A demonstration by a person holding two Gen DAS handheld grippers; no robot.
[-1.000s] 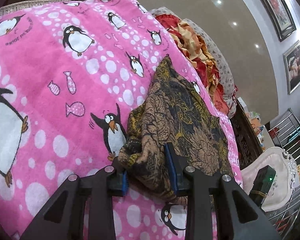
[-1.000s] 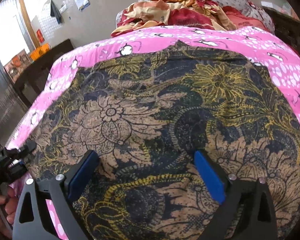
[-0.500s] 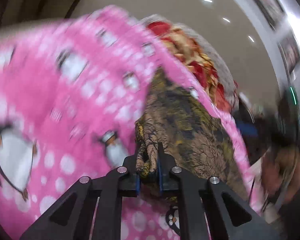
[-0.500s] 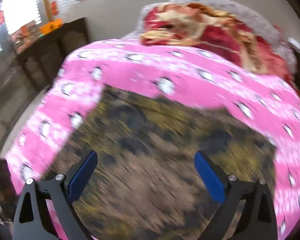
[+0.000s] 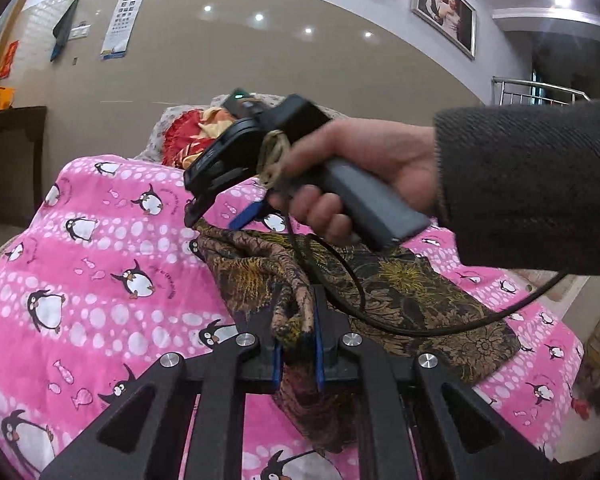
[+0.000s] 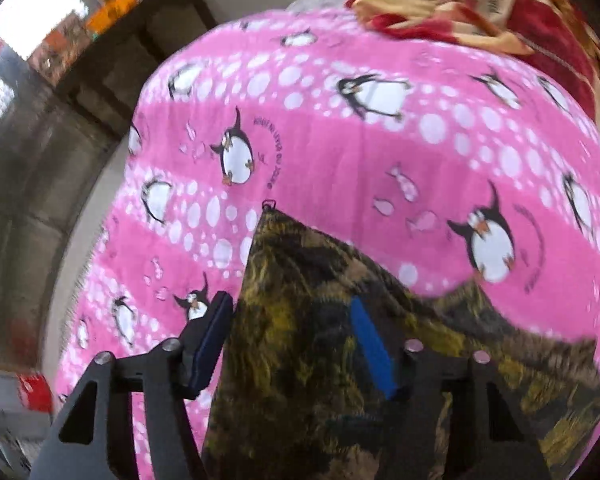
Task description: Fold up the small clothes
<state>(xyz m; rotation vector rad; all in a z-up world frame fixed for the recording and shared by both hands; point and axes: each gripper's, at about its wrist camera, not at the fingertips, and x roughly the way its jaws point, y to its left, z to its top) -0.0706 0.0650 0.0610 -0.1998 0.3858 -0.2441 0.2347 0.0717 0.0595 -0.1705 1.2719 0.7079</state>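
Left wrist view: on the far wall hangs an eye chart (image 5: 123, 20) whose rows of letters are too small to read, and 2 framed pictures (image 5: 444, 8) hang further right. The pink penguin blanket (image 5: 100, 280) carries small arcs of writing beside the penguins, not legible here. The left gripper (image 5: 296, 344) has its 2 blue-padded fingers pressed together on a bunched fold of the brown floral garment (image 5: 400, 292), which rises twisted from between the pads and spreads flat to the right across the blanket. Above it, the person's right hand (image 5: 360, 176) holds the right gripper (image 5: 220, 216), whose tips sit at the garment's far corner; a black cable (image 5: 420, 330) trails from it over the cloth. A red and cream quilt (image 5: 192, 140) is heaped behind.

Right wrist view: blurred. The right gripper (image 6: 292, 340) is spread apart, its left finger over the blanket (image 6: 340, 152) at the garment's edge, its right finger over the garment (image 6: 312, 340), not pinching it. The garment's pointed corner lies just ahead of the fingers. Writing curves beside a penguin, unreadable.
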